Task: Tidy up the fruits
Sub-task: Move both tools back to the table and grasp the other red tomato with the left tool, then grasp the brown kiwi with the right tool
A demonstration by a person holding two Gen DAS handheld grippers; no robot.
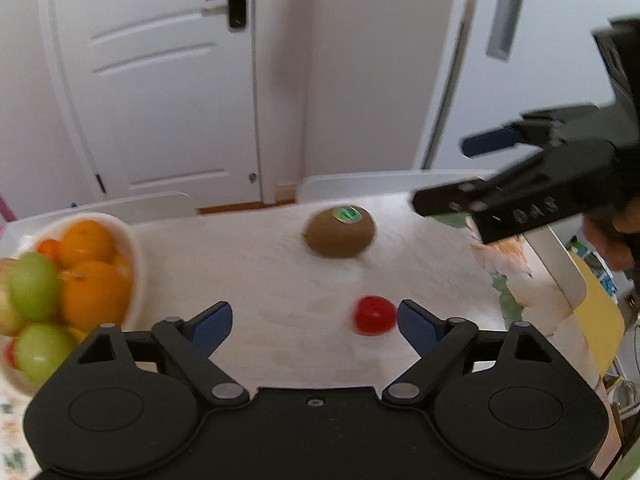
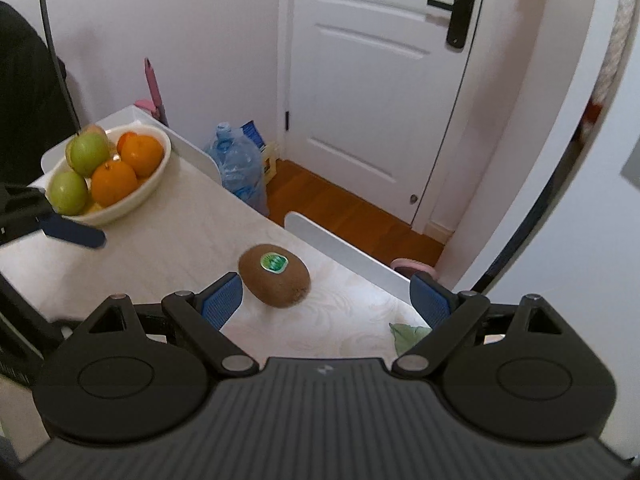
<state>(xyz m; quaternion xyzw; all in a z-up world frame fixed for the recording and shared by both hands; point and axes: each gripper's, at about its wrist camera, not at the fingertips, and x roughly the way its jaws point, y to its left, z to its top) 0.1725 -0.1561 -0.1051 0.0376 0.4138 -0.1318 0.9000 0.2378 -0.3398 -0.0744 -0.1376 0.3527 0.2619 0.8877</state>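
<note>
Left wrist view: the left gripper [image 1: 315,322] hangs over the table [image 1: 256,264] with its jaws wide apart, holding nothing. One small red fruit [image 1: 374,315] lies on the table just inside the blue pad at 3 o'clock; whether it touches the pad cannot be told. One kiwi [image 1: 340,231] with a green sticker sits at 12 o'clock of the red fruit, apart from it. At 9 o'clock stands one white bowl [image 1: 134,264], filled with fruit: at least two oranges [image 1: 94,294] and two green apples [image 1: 34,286] show clearly, with more fruit partly hidden and blurred. The right gripper [image 1: 460,172] comes in from 2 o'clock, above the table's far right corner, its two fingers spread, nothing between them. A white door [image 1: 160,80] fills the background.

Right wrist view: the right gripper [image 2: 326,300] has its jaws apart and empty. The kiwi [image 2: 275,275] lies on the table [image 2: 160,240] between them, close to the left pad, well apart from the right one. The bowl [image 2: 132,200] sits at 10 o'clock, showing two oranges [image 2: 114,182] and two green apples [image 2: 68,192], plus one more fruit behind. One blue pad of the left gripper [image 2: 74,232] pokes in at 9 o'clock, just in front of the bowl. One water bottle [image 2: 240,164] stands on the floor beyond the table.
</note>
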